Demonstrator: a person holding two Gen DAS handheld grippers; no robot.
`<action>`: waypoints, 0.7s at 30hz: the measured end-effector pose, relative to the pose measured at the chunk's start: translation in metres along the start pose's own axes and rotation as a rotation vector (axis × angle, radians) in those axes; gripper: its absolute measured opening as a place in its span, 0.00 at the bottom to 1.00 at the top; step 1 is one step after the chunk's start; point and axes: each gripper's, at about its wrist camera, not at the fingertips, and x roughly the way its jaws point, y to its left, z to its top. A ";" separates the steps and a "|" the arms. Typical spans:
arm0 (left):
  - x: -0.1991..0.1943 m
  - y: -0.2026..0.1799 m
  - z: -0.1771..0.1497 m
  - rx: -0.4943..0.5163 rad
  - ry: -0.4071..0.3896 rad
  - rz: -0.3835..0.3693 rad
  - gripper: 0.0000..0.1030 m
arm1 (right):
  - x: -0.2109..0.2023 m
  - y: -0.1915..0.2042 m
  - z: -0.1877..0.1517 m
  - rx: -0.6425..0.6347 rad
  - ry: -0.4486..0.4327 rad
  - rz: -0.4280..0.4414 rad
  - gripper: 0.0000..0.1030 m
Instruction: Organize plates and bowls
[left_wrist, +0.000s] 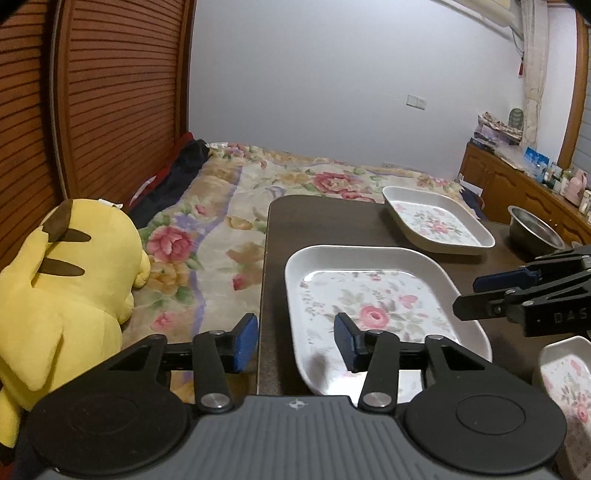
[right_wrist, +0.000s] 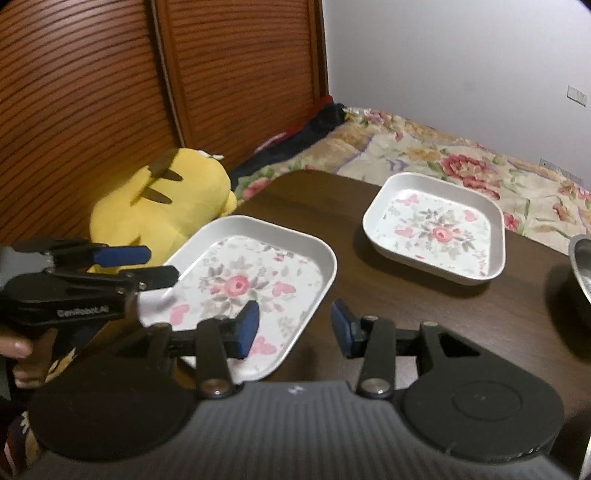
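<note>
A large white tray with a rose print lies on the dark table near its left edge. My left gripper is open; its jaws stand either side of the tray's left rim, not pressing on it. Open as well, my right gripper straddles the tray's right rim. Farther back sits a smaller square floral tray, with a metal bowl to its right. A small floral dish shows at the near right.
A yellow plush toy lies on the flowered bed left of the table. A slatted wooden wall runs behind it. A wooden cabinet with clutter stands at the far right. A hand holds the left gripper's handle.
</note>
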 end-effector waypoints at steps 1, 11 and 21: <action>0.003 0.002 0.001 -0.004 0.003 -0.004 0.44 | 0.004 0.000 0.001 0.004 0.008 -0.003 0.43; 0.009 0.003 0.001 0.000 0.009 -0.054 0.36 | 0.026 0.003 0.002 0.008 0.048 -0.005 0.39; 0.013 0.000 0.001 0.004 0.017 -0.050 0.30 | 0.032 0.002 0.001 0.009 0.053 -0.003 0.30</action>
